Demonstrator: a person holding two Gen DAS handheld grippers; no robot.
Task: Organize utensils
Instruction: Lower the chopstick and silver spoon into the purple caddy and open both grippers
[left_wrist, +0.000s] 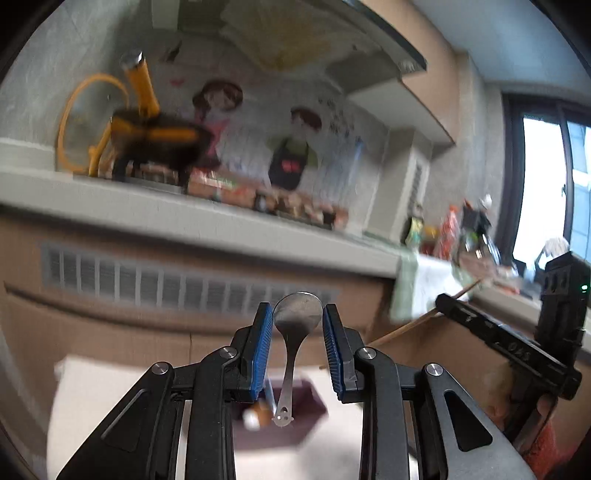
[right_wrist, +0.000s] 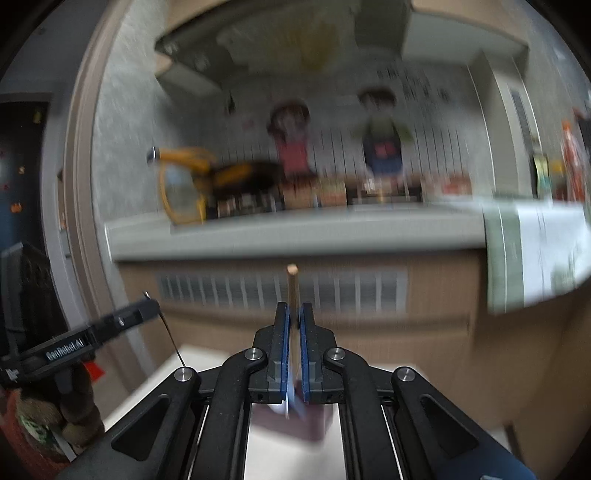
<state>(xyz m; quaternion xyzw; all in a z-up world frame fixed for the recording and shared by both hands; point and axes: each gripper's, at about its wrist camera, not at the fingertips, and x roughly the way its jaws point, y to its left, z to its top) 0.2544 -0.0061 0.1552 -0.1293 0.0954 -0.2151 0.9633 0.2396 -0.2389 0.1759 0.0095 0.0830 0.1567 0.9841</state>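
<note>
My left gripper (left_wrist: 297, 314) is shut on a metal spoon (left_wrist: 295, 321), its blue pads against the sides of the bowl. The handle hangs down over a dark purple tray (left_wrist: 306, 417) on the white table. My right gripper (right_wrist: 294, 314) is shut on a wooden chopstick (right_wrist: 292, 288) that points up past the pads. The same tray (right_wrist: 314, 424) lies blurred below it. The right gripper (left_wrist: 443, 302) with the chopstick (left_wrist: 417, 323) shows at the right of the left wrist view. The left gripper (right_wrist: 151, 301) shows at the left of the right wrist view.
A grey counter (left_wrist: 184, 218) with a vent grille below runs across ahead. It bears a yellow-handled pot on a stove (left_wrist: 147, 140) and several jars. A green-edged cloth (right_wrist: 535, 251) hangs off it at the right. A white table (left_wrist: 92, 398) lies below.
</note>
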